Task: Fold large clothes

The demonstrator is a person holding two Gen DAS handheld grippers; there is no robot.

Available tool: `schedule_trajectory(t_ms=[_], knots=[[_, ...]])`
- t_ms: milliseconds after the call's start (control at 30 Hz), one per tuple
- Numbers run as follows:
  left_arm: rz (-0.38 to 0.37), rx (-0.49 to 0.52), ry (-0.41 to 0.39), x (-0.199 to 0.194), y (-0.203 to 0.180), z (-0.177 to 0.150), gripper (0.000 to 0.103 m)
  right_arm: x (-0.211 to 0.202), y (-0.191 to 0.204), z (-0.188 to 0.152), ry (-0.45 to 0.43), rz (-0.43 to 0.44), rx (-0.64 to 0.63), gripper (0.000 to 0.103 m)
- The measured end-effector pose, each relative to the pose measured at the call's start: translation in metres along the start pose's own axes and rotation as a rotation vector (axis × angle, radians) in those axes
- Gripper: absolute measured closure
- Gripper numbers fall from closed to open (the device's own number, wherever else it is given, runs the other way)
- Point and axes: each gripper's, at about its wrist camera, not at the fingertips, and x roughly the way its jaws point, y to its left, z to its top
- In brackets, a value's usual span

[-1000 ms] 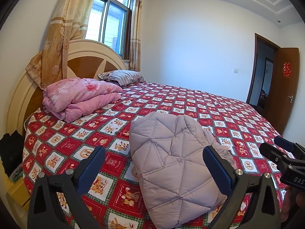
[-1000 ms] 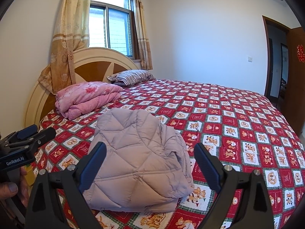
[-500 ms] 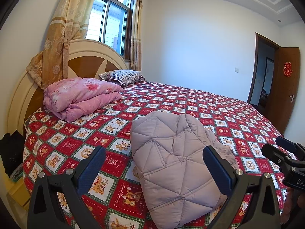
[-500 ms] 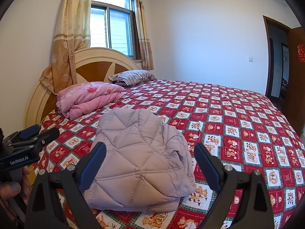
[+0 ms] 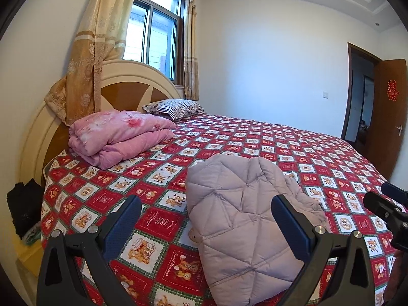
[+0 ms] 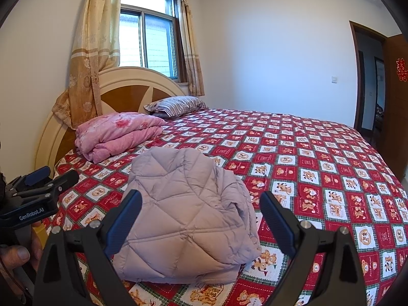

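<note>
Bed (image 5: pixel 280 137) with red, white and green checked bear-print cover fills the room. Arched cream-and-brown headboard (image 5: pixel 122 86) at its head; daylit window (image 5: pixel 153 40) above headboard, gold curtains (image 5: pixel 94 51) either side. Walls white. Brown door (image 5: pixel 389 117) open beyond the bed's foot.

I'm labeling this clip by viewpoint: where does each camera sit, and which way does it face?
Left wrist: on the left gripper, facing the quilted jacket; right gripper at right edge.
Right wrist: on the right gripper, facing the jacket; left gripper and a thumb at left.
Shared: jacket, pink quilt, bed.
</note>
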Motion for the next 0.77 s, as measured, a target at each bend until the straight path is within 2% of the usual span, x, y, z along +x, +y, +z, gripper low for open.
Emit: schedule_trajectory(t_ms=[333,467,533,767], knots=[[-0.035,-0.006,0.031,0.005,-0.007,-0.002,0.001,-0.004,-0.003,0.0,-0.01,-0.003,0.004,0.005],[0.042,0.03,0.028,0.006,-0.014,-0.006,0.001,-0.004,-0.003,0.0,-0.01,-0.002,0.005,0.005],[0.075,0.065,-0.001,0.003,-0.019,-0.01,0.001,-0.004,-0.002,0.0,-0.01,-0.003,0.006,0.005],[0.05,0.07,-0.008,0.001,-0.023,-0.011,0.001,-0.004,-0.003,-0.002,-0.009,-0.003,0.008,0.005]])
